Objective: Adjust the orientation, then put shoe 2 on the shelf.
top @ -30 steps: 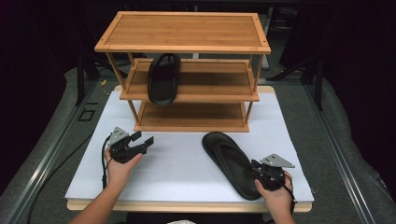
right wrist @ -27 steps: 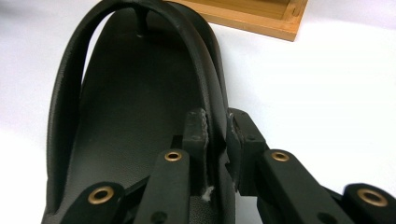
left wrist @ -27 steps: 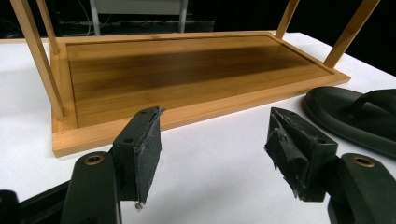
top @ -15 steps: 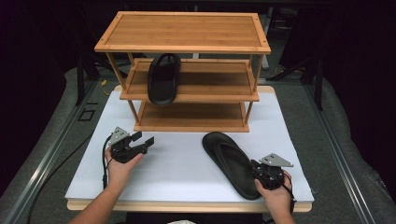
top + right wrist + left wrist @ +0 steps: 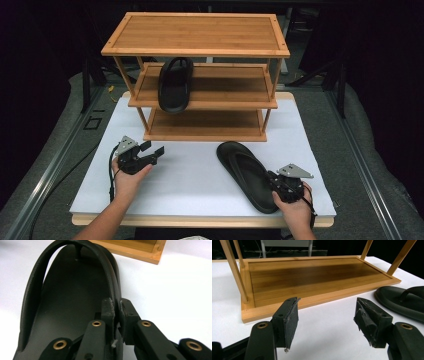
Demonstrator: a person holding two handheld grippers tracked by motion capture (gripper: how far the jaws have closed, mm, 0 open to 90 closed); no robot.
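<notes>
A black flip-flop lies sole down on the white table top, at the front right. My right gripper is at its heel end. In the right gripper view its jaws have just been closing, and my right gripper now pinches the raised right rim of the flip-flop. My left gripper rests at the front left, open, pointing toward the rack. Nothing is between the pads of my left gripper. A second black flip-flop lies on the middle shelf of the bamboo rack.
The three-tier rack stands at the back of the white board. Its bottom shelf is bare, and the toe of the flip-flop lies just right of it. Grey padded surfaces flank the table, with dark surroundings behind.
</notes>
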